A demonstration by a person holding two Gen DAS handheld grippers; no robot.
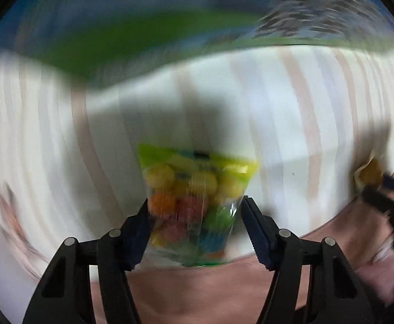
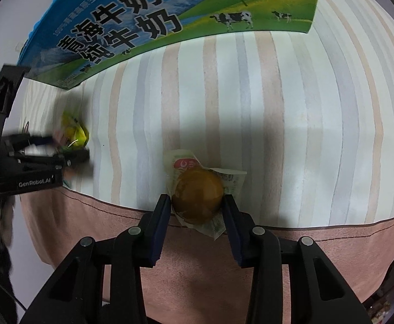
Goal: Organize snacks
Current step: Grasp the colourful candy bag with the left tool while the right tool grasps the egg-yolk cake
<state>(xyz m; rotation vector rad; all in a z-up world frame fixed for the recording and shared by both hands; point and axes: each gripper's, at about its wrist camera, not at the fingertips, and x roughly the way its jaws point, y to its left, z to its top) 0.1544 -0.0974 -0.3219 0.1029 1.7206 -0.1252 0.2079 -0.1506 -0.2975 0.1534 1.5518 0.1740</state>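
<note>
At the lower centre of the left wrist view, we see the left gripper (image 1: pixel 195 210) straddling a clear bag of coloured candy balls (image 1: pixel 194 202). Its jaws stand on either side of the bag; the left pad looks to touch the film, while a thin gap shows at the right pad, so we judge the pinch not yet made, though blur makes this unsure. The bag is crinkly plastic with a green and yellow header, packed with round yellow, orange, red, green and blue pieces. It lies on the striped cloth (image 1: pixel 278 102), near where that meets a pink band at the frame's bottom.

In the right wrist view, the right gripper (image 2: pixel 195 210) is pressed onto a wrapped round cake (image 2: pixel 198 195) at lower centre, 1 pad on each side of its brown dome. Gripping across the widest part likely keeps the slippery wrapper from sliding. The wrapper is thin, translucent and creased, with printed flaps sticking out beyond the pads.

Across the top of this view stands a milk carton box (image 2: pixel 170 21), flat-sided printed cardboard with cows, flowers and green pasture. We judge it the likely place for the snacks, since both tools work just below it. The cloth looks soft, with pale pastel stripes.
</note>
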